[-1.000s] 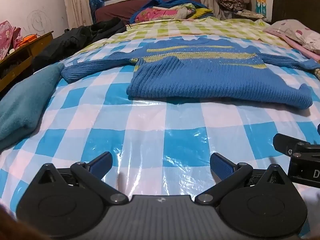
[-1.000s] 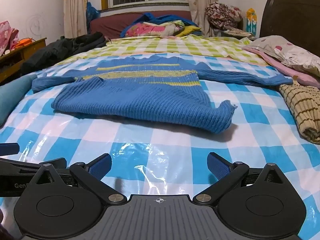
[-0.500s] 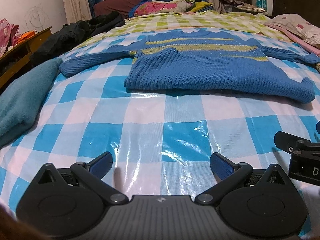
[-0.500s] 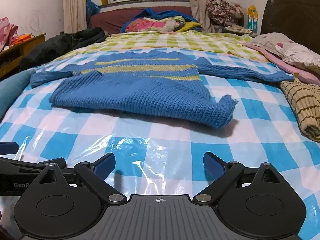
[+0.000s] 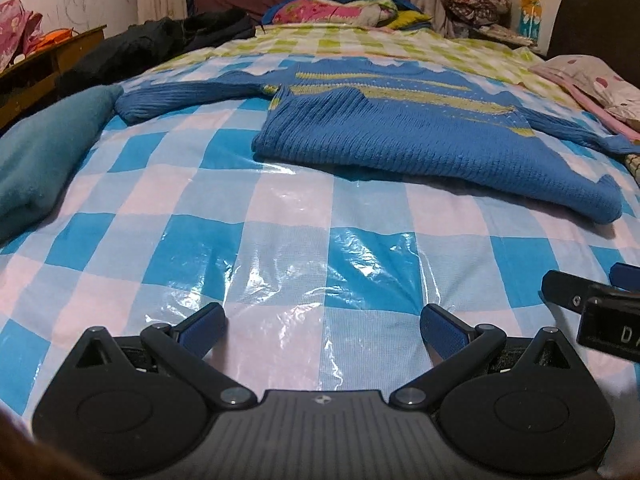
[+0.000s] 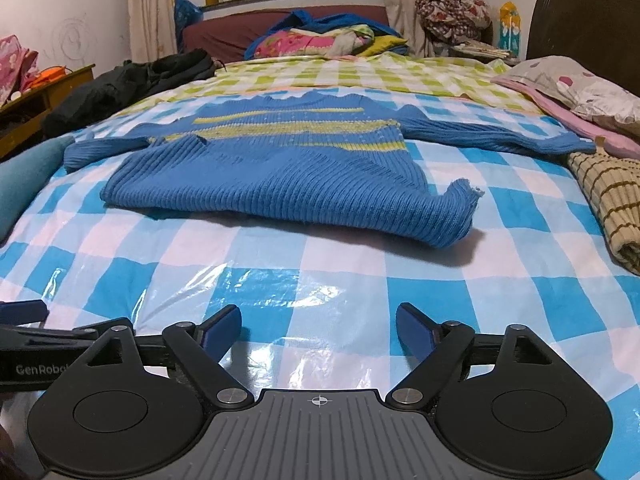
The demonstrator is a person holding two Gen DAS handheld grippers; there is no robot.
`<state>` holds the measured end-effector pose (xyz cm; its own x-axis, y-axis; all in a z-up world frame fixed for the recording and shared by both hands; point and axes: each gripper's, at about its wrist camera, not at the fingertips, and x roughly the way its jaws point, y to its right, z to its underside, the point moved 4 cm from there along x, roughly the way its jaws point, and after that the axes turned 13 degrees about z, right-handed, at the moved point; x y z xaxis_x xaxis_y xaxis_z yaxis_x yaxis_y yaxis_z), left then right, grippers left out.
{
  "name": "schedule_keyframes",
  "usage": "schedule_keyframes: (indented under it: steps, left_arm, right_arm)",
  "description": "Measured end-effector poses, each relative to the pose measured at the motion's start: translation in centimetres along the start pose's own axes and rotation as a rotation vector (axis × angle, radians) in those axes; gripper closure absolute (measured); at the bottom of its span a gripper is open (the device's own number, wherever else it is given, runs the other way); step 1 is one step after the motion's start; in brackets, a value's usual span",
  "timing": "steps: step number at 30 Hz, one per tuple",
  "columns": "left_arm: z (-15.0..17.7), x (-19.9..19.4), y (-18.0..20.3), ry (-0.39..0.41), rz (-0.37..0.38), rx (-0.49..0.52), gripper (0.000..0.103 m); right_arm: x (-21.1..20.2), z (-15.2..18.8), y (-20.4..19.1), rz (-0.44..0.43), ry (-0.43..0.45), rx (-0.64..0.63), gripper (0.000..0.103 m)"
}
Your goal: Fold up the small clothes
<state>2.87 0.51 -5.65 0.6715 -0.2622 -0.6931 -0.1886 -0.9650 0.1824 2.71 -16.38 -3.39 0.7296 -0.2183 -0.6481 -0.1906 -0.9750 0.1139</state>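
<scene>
A blue knit sweater (image 5: 420, 136) (image 6: 288, 176) with yellow-green stripes lies on the blue-and-white checked bed cover (image 5: 280, 248) (image 6: 360, 272). Its bottom half is folded up over the chest and both sleeves stretch out sideways. My left gripper (image 5: 322, 326) hovers open over bare cover, well short of the sweater's near fold. My right gripper (image 6: 318, 326) is also short of the fold; its jaws are closing with nothing between them. Each gripper's body shows at the other view's edge.
A teal folded cloth (image 5: 44, 148) lies at the left edge of the bed. A tan striped folded garment (image 6: 608, 196) and a pink pillow (image 6: 580, 92) sit at the right. Dark clothes (image 6: 132, 80) and a bedding pile (image 6: 320, 40) lie at the far end.
Both views have tipped down slightly, so the sweater sits lower and larger in frame. The right gripper's blue pads have come closer together. The sweater has not moved.
</scene>
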Motion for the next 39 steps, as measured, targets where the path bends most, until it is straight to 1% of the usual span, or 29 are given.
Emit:
schedule_keyframes:
  steps: [4,6,7,9,14,17,19,23,26,28,29,30,31,32,33,34,35,36,37,38,39]
  left_arm:
    - [-0.3,-0.3,-0.3,-0.010,0.022,0.014,0.000]
    - [-0.7,-0.6,-0.3,-0.005,0.013,0.029,0.000]
    - [-1.1,-0.8,-0.4,0.015,0.004,0.040,0.000]
    - [-2.1,-1.3,-0.7,0.050,0.007,0.052,0.000]
    - [-6.2,-1.4,-1.7,0.127,0.024,0.090,0.000]
    - [-8.9,-0.4,-2.2,0.156,0.040,0.124,0.000]
    - [-10.5,0.7,-2.4,0.165,0.053,0.155,0.000]
    - [-12.8,3.6,-2.8,0.154,0.076,0.214,0.000]
    - [-13.9,5.7,-3.2,0.142,0.089,0.242,0.001]
    - [-14.6,6.8,-3.5,0.135,0.097,0.246,0.007]
    - [-14.8,7.4,-3.8,0.125,0.102,0.243,0.013]
    - [-15.0,8.0,-4.1,0.110,0.107,0.239,0.023]
    - [-15.2,8.5,-4.4,0.095,0.110,0.232,0.029]
    - [-15.3,9.0,-4.7,0.076,0.115,0.221,0.044]
    - [-15.2,9.3,-5.0,0.058,0.125,0.210,0.055]
    - [-15.1,9.5,-5.2,0.046,0.139,0.198,0.060]
    - [-15.0,9.4,-5.4,0.051,0.154,0.194,0.069]
    - [-14.9,9.3,-5.4,0.053,0.171,0.195,0.084]
    - [-14.8,9.0,-5.5,0.052,0.185,0.193,0.089]
    - [-14.7,8.7,-5.5,0.053,0.200,0.189,0.089]
    - [-14.4,8.1,-5.5,0.063,0.210,0.188,0.089]
  right_arm:
    - [0.1,-0.1,0.1,-0.012,-0.002,0.009,0.022]
    - [0.1,-0.3,0.2,-0.021,-0.001,0.015,0.024]
    - [0.0,-0.5,0.2,-0.027,0.002,0.018,0.024]
    - [-0.1,-1.1,0.3,-0.039,0.016,0.019,0.025]
    - [0.4,-4.0,0.7,-0.060,0.057,0.028,0.025]
    - [1.6,-6.4,0.6,-0.061,0.075,0.017,0.025]
    - [2.6,-7.9,0.2,-0.078,0.090,-0.007,0.025]
    - [5.0,-10.5,-1.6,-0.102,0.120,-0.089,0.026]
    - [7.2,-11.8,-2.8,-0.123,0.110,-0.131,0.026]
    - [8.4,-12.3,-3.4,-0.140,0.092,-0.145,0.026]
    - [8.9,-12.5,-3.7,-0.150,0.086,-0.150,0.026]
    - [9.4,-12.7,-4.1,-0.163,0.080,-0.156,0.026]
    - [9.9,-12.9,-4.5,-0.178,0.073,-0.161,0.026]
    - [10.3,-13.0,-4.9,-0.194,0.066,-0.167,0.026]
    - [10.6,-13.0,-5.3,-0.209,0.058,-0.171,0.027]
    - [10.9,-13.0,-5.8,-0.228,0.045,-0.179,0.031]
    - [11.2,-12.9,-6.2,-0.246,0.031,-0.189,0.040]
    - [11.3,-12.8,-6.6,-0.271,0.012,-0.194,0.053]
    - [11.3,-12.6,-7.0,-0.298,-0.007,-0.195,0.057]
    - [11.1,-12.3,-7.2,-0.308,-0.012,-0.198,0.062]
    - [10.6,-12.2,-7.3,-0.310,-0.006,-0.209,0.072]
